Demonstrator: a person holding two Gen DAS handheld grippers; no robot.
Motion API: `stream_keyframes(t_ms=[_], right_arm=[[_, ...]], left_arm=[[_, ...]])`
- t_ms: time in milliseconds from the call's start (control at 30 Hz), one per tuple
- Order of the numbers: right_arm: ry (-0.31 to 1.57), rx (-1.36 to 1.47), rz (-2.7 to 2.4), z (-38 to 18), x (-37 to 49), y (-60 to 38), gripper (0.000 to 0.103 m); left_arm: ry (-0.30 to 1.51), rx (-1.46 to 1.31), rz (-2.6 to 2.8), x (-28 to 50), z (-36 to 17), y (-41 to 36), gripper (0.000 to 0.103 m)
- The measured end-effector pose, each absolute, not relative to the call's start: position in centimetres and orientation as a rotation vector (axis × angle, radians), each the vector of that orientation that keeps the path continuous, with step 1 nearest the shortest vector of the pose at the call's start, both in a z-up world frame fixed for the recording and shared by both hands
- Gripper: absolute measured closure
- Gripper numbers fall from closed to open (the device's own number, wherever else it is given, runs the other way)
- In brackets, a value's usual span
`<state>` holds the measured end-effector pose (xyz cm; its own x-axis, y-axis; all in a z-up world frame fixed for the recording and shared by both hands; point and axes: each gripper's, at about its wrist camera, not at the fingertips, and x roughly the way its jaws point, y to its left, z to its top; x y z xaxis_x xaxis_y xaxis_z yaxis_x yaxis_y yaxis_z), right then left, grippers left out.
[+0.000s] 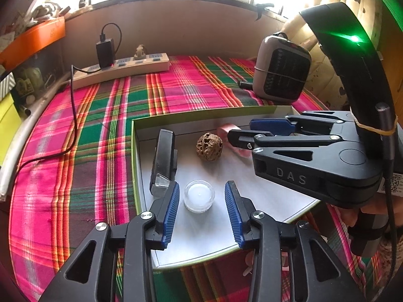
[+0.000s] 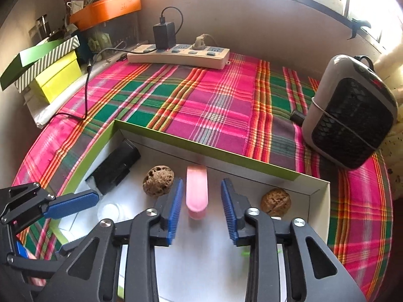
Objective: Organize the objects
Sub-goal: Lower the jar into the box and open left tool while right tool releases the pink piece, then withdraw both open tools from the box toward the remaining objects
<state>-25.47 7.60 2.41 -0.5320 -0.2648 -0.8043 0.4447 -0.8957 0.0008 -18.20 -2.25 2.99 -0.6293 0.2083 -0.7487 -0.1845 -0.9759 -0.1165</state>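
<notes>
A shallow white box with green rim (image 1: 136, 151) (image 2: 201, 143) lies on the plaid cloth. In it are a small clear round jar (image 1: 199, 196) (image 2: 108, 211), a black device (image 1: 163, 158) (image 2: 115, 167), a walnut (image 1: 209, 146) (image 2: 158, 180), a second walnut (image 2: 275, 202) and a pink capsule-shaped piece (image 2: 196, 191) (image 1: 228, 129). My left gripper (image 1: 202, 211) is open with the jar between its fingers, not touching. My right gripper (image 2: 202, 209) is open around the pink piece's near end; it also shows in the left wrist view (image 1: 241, 130).
A power strip (image 2: 178, 55) with a black charger (image 2: 164, 35) and its cable lies at the back. A small heater (image 2: 352, 113) (image 1: 280, 73) stands at the right. Stacked boxes (image 2: 47, 73) and an orange tray (image 2: 108, 8) sit at the left.
</notes>
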Motion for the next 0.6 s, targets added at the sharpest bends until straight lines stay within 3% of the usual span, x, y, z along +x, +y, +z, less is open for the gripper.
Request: stream_keyframes(t_ms=[600], right_arm=[[0.232,1.138,-2.481,5.0,-19.7,8.9,0.069]], left_arm=[[0.002,-1.157,2.708,-14.2,5.2,-1.8,0.067]])
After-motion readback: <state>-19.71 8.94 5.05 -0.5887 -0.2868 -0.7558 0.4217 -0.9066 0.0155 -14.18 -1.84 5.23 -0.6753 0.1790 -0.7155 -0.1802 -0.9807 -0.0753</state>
